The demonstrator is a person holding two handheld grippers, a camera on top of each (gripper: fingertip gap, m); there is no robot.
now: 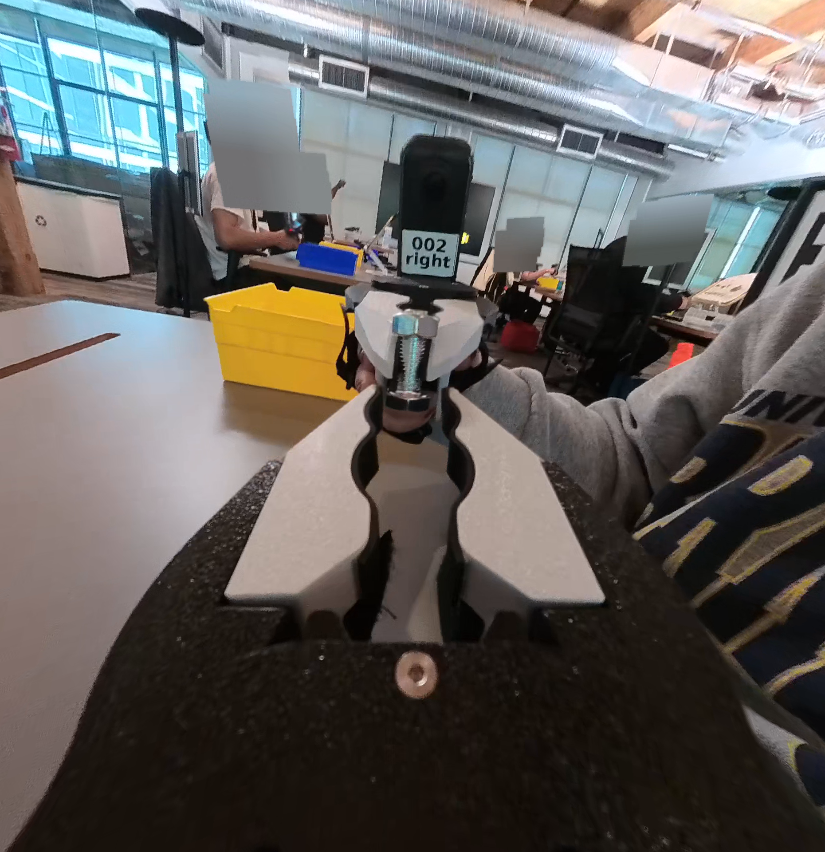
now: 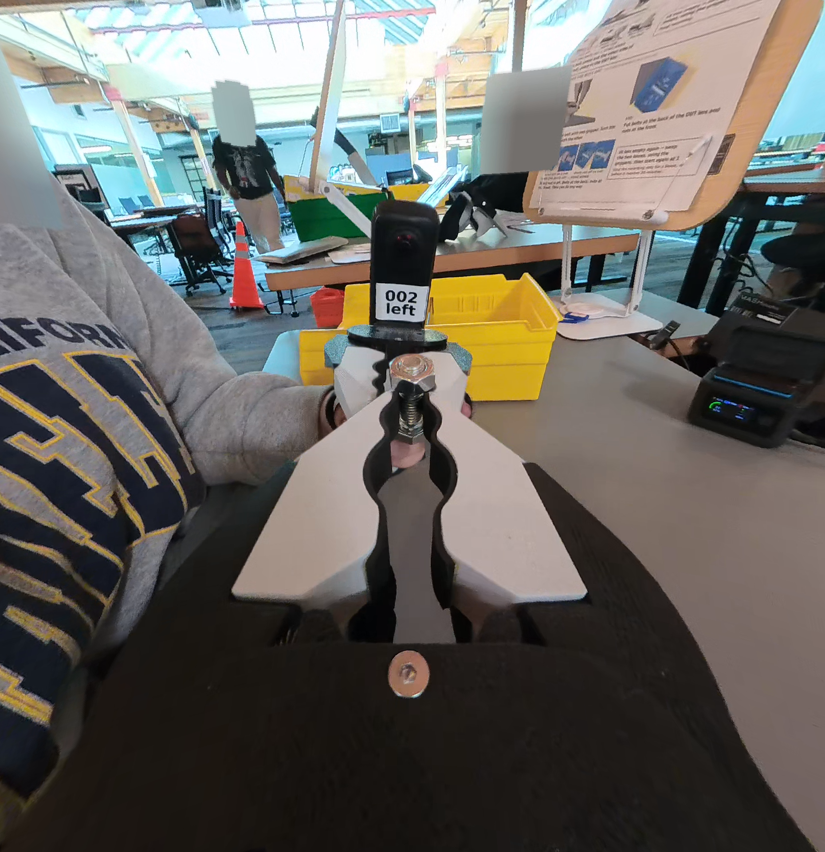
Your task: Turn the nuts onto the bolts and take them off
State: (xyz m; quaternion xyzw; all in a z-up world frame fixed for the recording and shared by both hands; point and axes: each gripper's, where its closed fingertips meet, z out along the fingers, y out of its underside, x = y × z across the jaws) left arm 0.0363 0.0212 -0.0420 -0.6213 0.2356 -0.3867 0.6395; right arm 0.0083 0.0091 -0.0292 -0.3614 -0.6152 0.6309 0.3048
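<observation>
A silver bolt (image 1: 413, 357) with a hex piece at each end stands upright between my two grippers above the table. I cannot tell which hex is the nut. My left gripper (image 1: 408, 403) is shut on the lower hex (image 1: 405, 400). The right gripper (image 1: 420, 369) faces it from behind and is closed around the thread under the upper hex (image 1: 415, 325). In the right wrist view my right gripper (image 2: 410, 394) clamps the thread (image 2: 410, 412) just below the upper hex (image 2: 413, 371). The lower hex (image 2: 410, 433) sits between its fingers. The left gripper (image 2: 401, 382) is partly hidden behind.
A yellow bin (image 1: 281, 341) stands on the grey table (image 1: 102, 461) behind the grippers and also shows in the right wrist view (image 2: 493, 341). A black device with a small screen (image 2: 747, 392) and an instruction board on a stand (image 2: 655, 115) are at the right. A grey sleeve (image 1: 609, 438) reaches in. The tips of both grippers are at nearly the same place.
</observation>
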